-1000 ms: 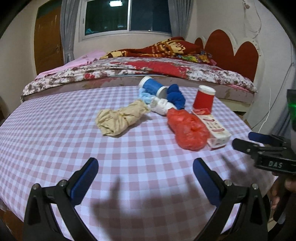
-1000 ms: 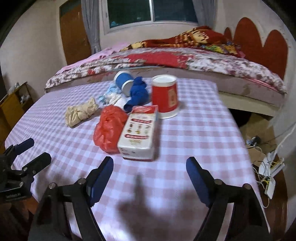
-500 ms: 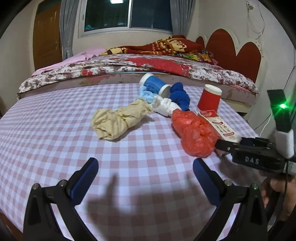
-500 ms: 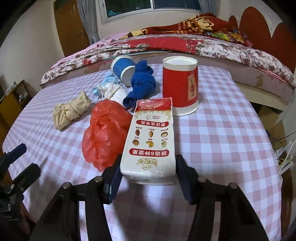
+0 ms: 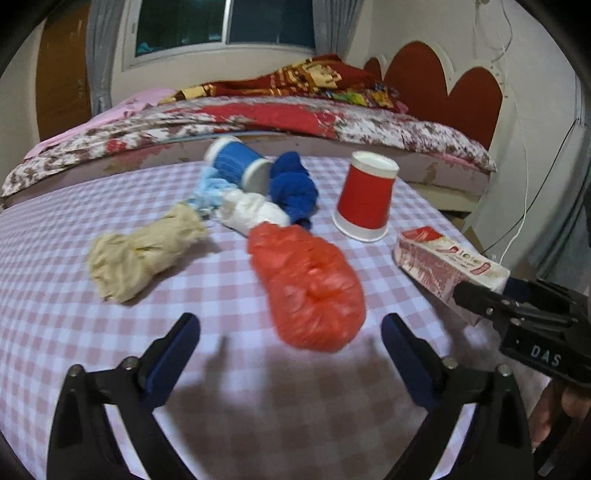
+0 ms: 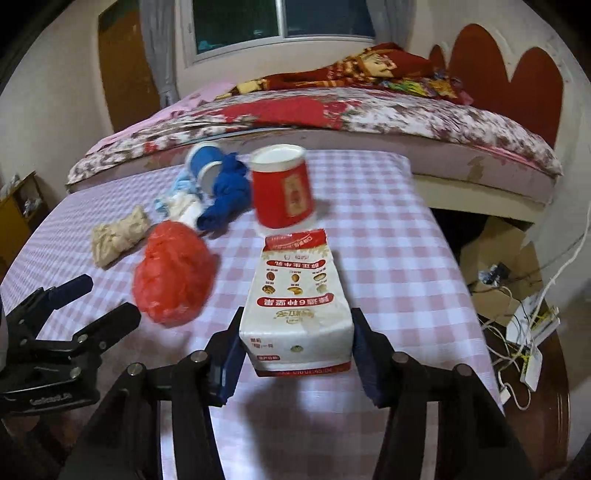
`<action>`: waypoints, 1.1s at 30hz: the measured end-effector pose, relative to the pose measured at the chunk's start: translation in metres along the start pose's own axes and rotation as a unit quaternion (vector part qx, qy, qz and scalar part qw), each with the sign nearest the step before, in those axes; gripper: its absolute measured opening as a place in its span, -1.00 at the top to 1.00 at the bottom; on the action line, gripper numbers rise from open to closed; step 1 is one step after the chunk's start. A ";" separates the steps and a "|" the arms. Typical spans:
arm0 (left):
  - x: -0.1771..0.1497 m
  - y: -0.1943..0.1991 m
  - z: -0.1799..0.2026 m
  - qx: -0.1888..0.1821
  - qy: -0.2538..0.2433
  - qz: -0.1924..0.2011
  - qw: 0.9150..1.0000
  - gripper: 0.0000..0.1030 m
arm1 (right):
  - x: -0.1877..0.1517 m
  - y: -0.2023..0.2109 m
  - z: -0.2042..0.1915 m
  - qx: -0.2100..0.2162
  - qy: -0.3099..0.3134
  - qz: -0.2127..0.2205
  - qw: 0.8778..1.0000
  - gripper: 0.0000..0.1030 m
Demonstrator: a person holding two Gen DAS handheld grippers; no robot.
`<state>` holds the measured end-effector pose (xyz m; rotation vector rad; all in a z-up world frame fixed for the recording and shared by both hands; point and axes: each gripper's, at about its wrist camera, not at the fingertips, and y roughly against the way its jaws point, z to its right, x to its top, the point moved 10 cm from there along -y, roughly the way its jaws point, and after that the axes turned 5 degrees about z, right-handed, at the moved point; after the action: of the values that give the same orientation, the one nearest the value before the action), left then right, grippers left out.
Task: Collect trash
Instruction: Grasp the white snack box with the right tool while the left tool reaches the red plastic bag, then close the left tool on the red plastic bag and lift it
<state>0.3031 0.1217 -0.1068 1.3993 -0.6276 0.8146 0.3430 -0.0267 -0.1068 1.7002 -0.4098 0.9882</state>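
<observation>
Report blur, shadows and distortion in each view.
Left wrist view: fisheye bends the checked tablecloth; gripper shadows fall ahead of the open left gripper; crumpled red plastic bag slightly soft. Right wrist view: upturned red paper cup motion-smeared; white milk carton sharper.

Bed (image 5: 258,122) with floral cover behind the checked table (image 5: 55,325); dark window (image 5: 225,22) — red headboard (image 5: 443,85)

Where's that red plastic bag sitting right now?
The red plastic bag lies on the checked tablecloth just ahead of the open left tongs, between the beige crumpled wad and the milk carton gripped by the right tongs.
</observation>
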 end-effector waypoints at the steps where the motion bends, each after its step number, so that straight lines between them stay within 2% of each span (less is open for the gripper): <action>1: 0.000 -0.003 0.002 0.000 -0.002 -0.002 1.000 -0.77 | 0.000 -0.002 0.002 0.002 -0.005 -0.002 1.000 -0.05; 6: 0.004 -0.020 0.000 0.008 -0.002 -0.016 1.000 -0.76 | -0.003 -0.019 0.006 0.007 -0.008 -0.017 1.000 -0.09; 8: 0.003 -0.028 -0.002 0.001 0.009 -0.036 0.999 -0.71 | -0.006 -0.027 0.007 0.002 -0.011 -0.025 1.000 -0.34; 12: 0.006 -0.032 0.000 0.012 -0.006 -0.041 0.999 -0.69 | 0.002 -0.032 0.011 0.004 -0.017 -0.019 1.000 -0.34; 13: 0.006 -0.035 0.001 0.011 -0.008 -0.045 0.999 -0.66 | 0.002 -0.035 0.011 0.012 -0.021 -0.025 0.999 -0.25; 14: 0.004 -0.038 0.002 0.012 -0.010 -0.052 0.999 -0.59 | 0.001 -0.035 0.011 0.018 -0.024 -0.025 0.999 -0.09; 15: 0.001 -0.042 0.001 0.010 -0.007 -0.065 0.998 -0.35 | 0.002 -0.034 0.011 0.018 -0.025 -0.025 0.999 -0.08; 16: 0.000 -0.045 0.001 0.000 -0.002 -0.071 0.997 0.00 | 0.002 -0.033 0.011 0.019 -0.023 -0.023 0.999 -0.06; 19: 0.003 -0.038 0.002 -0.020 0.004 -0.059 0.998 0.32 | 0.002 -0.027 0.010 0.021 -0.017 -0.020 0.999 -0.05; 26: 0.006 -0.002 0.014 -0.032 -0.013 -0.019 0.999 0.37 | 0.005 0.001 0.021 0.005 -0.009 0.002 1.000 -0.04; 33: -0.003 0.031 0.028 -0.040 -0.024 -0.004 0.999 0.37 | 0.002 0.038 0.032 -0.003 -0.007 0.020 1.000 -0.02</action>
<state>0.2791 0.0935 -0.0885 1.3515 -0.6844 0.7448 0.3313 -0.0690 -0.0843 1.7007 -0.4567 1.0045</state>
